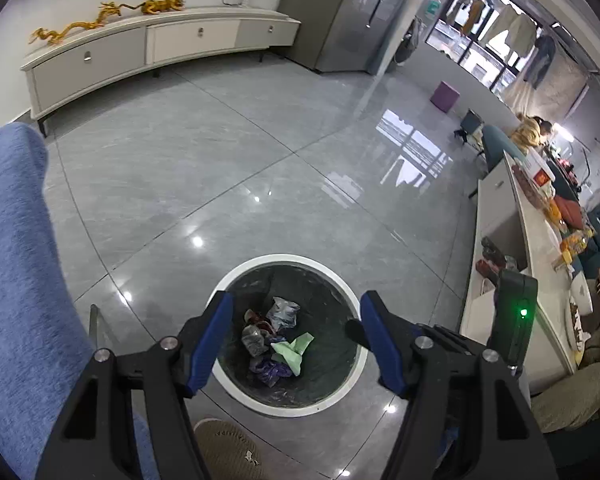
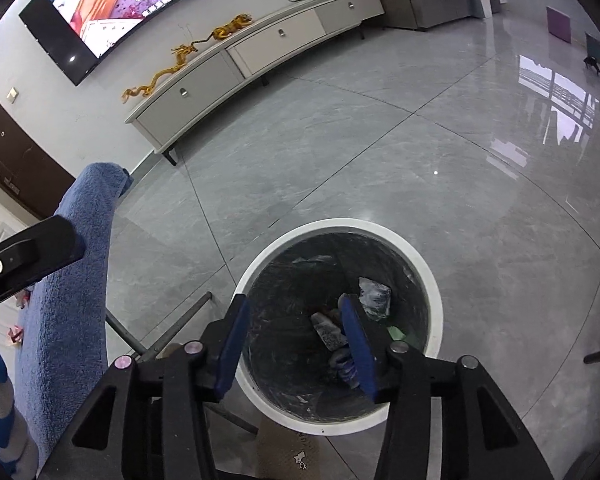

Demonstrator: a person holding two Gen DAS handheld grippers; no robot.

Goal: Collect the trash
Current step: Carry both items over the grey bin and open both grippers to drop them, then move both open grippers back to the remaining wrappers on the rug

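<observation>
- We take the round trash bin [image 1: 342, 394] with its white rim and dark liner as our landmark; it stands on the grey tiled floor [image 1: 220, 160].
- Our left gripper [image 1: 296, 308] hangs above the bin's mouth, its blue-padded jaws spread wide and grasping nothing.
- Between those jaws, at the bottom of the bin, we see the collected trash: a crumpled green paper [image 1: 294, 350], a clear plastic wrapper [image 1: 282, 312], a grey crumpled packet [image 1: 254, 340] and a purple wrapper [image 1: 270, 370], all lying close together and touching.
- Our right gripper [image 2: 294, 312] also hangs above the bin, toward its near rim, with its jaws released and empty.
- In the right wrist view the same litter lies inside the bin, partly hidden behind the right jaw: the clear wrapper [image 2: 376, 294] and a grey packet [image 2: 326, 330] show best.
- Beside the bin, on its left, a blue fabric-covered surface [image 1: 16, 280] rises.
- Just on the near side of the bin we see a tan slipper [image 1: 228, 450].
- Well beyond the bin, a long white low cabinet [image 1: 160, 44] stands against the wall, carrying golden dragon and tiger figurines [image 1: 100, 16].
- To the right of the bin a white counter [image 1: 536, 240] holds assorted items.
</observation>
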